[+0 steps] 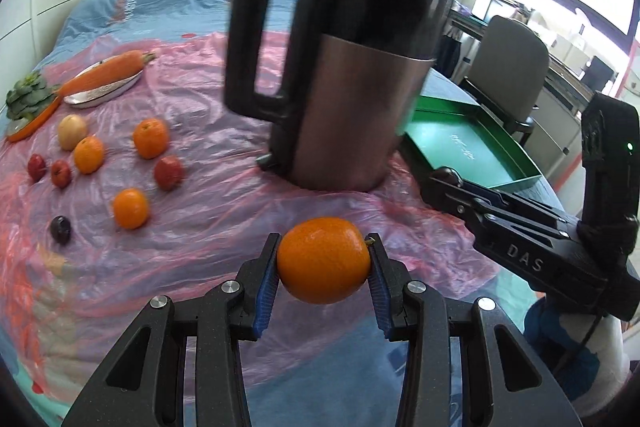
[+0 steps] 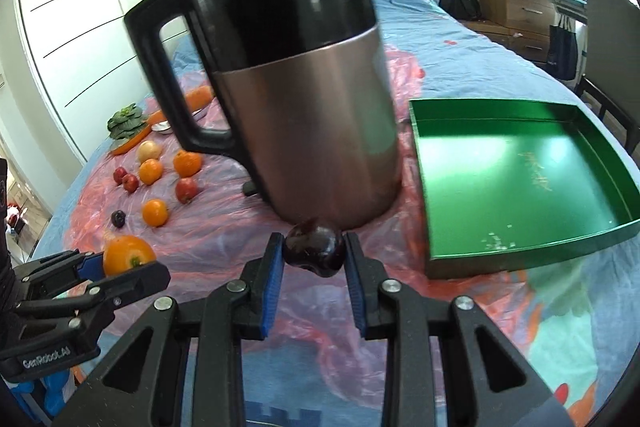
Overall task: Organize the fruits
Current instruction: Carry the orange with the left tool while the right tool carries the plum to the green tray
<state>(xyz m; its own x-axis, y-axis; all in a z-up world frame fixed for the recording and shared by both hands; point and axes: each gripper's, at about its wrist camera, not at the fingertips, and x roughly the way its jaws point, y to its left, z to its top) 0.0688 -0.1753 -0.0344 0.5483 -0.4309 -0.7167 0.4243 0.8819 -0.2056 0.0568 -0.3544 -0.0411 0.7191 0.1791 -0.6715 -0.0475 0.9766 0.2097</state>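
Note:
My left gripper (image 1: 324, 242) is shut on an orange (image 1: 324, 269), held just above the pink plastic sheet (image 1: 224, 195) on the bed. My right gripper (image 2: 313, 242) is shut on a dark plum (image 2: 316, 255) in front of the kettle. Each view shows the other gripper: the right gripper (image 1: 448, 183) comes in from the right, and the left gripper (image 2: 124, 267) with its orange (image 2: 127, 254) sits low on the left. An open green tray (image 2: 580, 239) lies to the right of the kettle. Several loose oranges (image 1: 150, 138), red apples (image 1: 169, 172) and one plum (image 1: 60, 229) lie at the left.
A tall black and copper kettle (image 2: 308, 115) stands between the loose fruit and the tray. At the back left are a carrot (image 1: 108, 73) on a silver dish and greens (image 1: 28, 99) on an orange plate. A chair (image 1: 508, 67) stands beyond the bed's right edge.

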